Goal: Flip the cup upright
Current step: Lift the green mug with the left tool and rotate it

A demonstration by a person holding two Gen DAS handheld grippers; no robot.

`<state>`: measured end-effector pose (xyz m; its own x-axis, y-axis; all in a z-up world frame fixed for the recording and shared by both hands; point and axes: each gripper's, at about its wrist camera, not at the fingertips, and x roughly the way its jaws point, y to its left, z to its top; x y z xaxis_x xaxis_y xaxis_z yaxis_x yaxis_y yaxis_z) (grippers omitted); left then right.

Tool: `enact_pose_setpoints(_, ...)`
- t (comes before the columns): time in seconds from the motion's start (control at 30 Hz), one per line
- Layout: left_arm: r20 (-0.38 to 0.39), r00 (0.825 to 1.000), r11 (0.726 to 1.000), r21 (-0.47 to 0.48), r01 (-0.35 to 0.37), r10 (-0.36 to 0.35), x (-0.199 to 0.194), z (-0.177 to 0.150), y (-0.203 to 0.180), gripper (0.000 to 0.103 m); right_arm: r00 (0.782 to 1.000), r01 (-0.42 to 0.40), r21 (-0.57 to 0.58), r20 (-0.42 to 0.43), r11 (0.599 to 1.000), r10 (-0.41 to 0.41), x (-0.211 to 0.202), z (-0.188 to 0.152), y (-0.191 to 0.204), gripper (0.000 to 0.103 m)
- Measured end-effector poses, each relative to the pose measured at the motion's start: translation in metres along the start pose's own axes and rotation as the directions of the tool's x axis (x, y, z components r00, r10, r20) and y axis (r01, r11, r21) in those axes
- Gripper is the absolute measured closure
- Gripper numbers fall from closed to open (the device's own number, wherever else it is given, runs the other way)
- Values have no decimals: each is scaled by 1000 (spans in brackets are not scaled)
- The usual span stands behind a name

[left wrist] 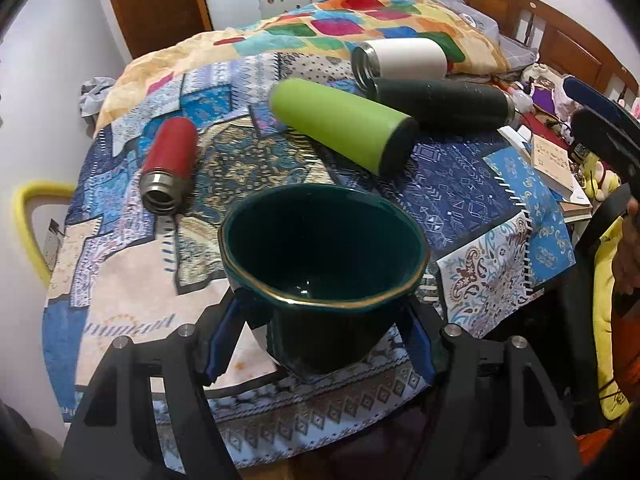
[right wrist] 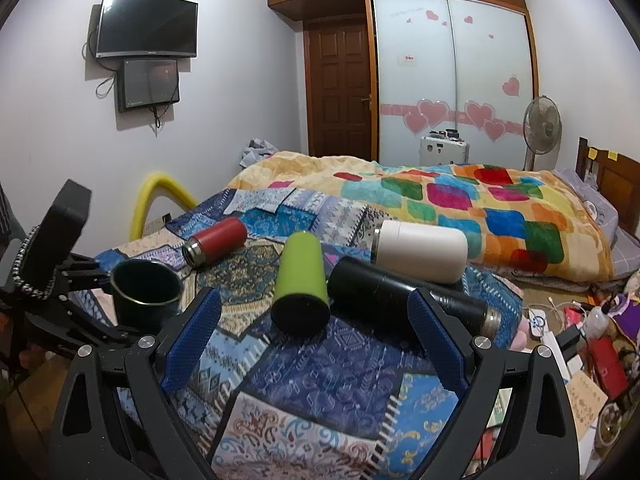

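— Where is the cup now?

— The dark green cup (left wrist: 320, 256) sits mouth-up between my left fingers (left wrist: 222, 344), its gold rim toward the camera. My left gripper (left wrist: 320, 344) is clamped on its lower body, one blue pad on each side. From the right wrist view the same cup (right wrist: 146, 292) stands upright at the left edge of the patchwork cloth (right wrist: 320, 376), with the gripper gripping it from the side. I cannot tell whether its base touches the cloth or hangs just above it.

— And your right hand?

— My right gripper (right wrist: 316, 344) is spread wide and has hold of nothing; only the cloth lies between the blue pads.

— What else is on the cloth?

— Four bottles, all lying on their sides beyond the cup: a red flask (left wrist: 170, 162) to the left, a lime-green tumbler (left wrist: 340, 124) in the middle, a black bottle (left wrist: 440, 102) just beside it, and a white bottle (left wrist: 400, 60) behind, resting against the colourful blanket (right wrist: 460, 200).
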<state>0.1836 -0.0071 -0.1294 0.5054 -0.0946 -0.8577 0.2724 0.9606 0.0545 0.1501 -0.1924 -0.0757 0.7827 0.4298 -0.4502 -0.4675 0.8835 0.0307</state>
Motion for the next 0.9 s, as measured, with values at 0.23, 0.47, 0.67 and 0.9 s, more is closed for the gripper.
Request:
enact_pose_setpoints(0.23,-7,999,999,5,46,-46,21,16,-9,33,1000,16,-18,-25,1000,-17,6,-13,3,9)
enact_pose_setpoints(0.47,-10,998,998,27,60,-60,41,29,-18,33,998,11,-11,-64,1000,-12,22,-22,1,9)
enact_pose_setpoints(0.67,-25,996,996,7,83,-83,59,34,-11,33,995,4,-3,-95,1000,-4,36,-26,-1,9)
enact_pose_setpoints(0.9,-19,995,995,26,97,-97,65,32,-11,32,994,-1,-1,-113,1000,1,43,-26,-1,9)
